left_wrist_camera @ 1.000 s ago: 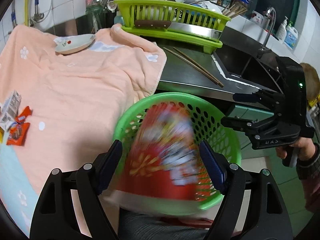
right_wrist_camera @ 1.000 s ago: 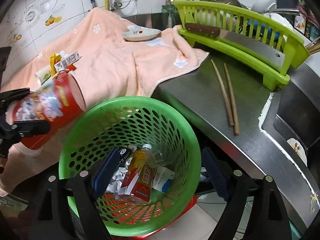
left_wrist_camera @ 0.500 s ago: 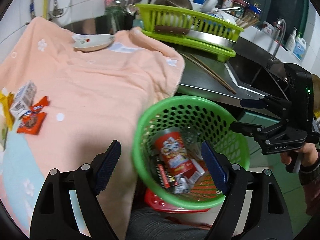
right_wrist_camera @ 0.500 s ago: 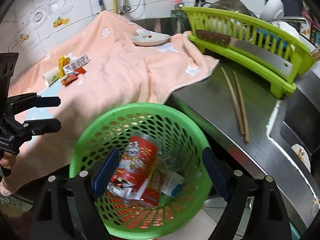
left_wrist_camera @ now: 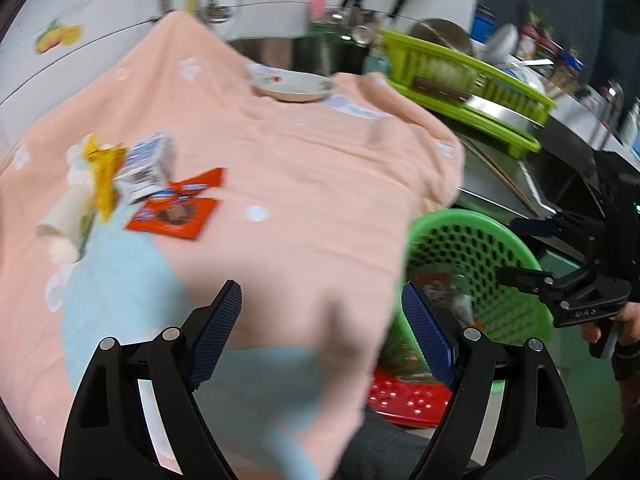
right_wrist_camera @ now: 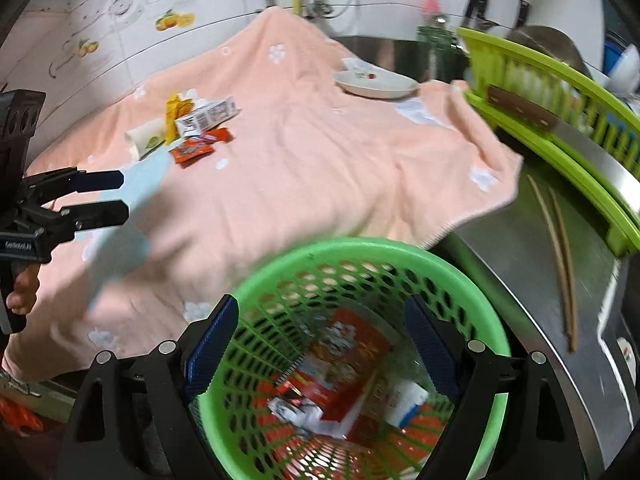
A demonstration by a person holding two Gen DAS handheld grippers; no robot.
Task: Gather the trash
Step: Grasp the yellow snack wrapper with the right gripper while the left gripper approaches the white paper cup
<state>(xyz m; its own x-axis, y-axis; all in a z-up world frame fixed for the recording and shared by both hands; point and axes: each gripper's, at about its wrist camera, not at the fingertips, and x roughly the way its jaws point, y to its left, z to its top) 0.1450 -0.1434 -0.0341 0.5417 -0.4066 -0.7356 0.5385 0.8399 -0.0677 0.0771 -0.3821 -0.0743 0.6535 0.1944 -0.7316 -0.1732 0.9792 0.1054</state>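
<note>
The left gripper hangs spread and empty over the peach towel, near its front edge. The remaining trash, an orange wrapper, a small carton and a yellow packet, lies well ahead toward the towel's left edge. The right gripper, also spread and empty, hangs above the green basket holding a red cup.

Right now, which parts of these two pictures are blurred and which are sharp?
Left wrist view: the towel and wrappers are smeared, while the left gripper stays sharp. Right wrist view: the basket and its trash are smeared, and the fisheye bends the chopsticks.
</note>
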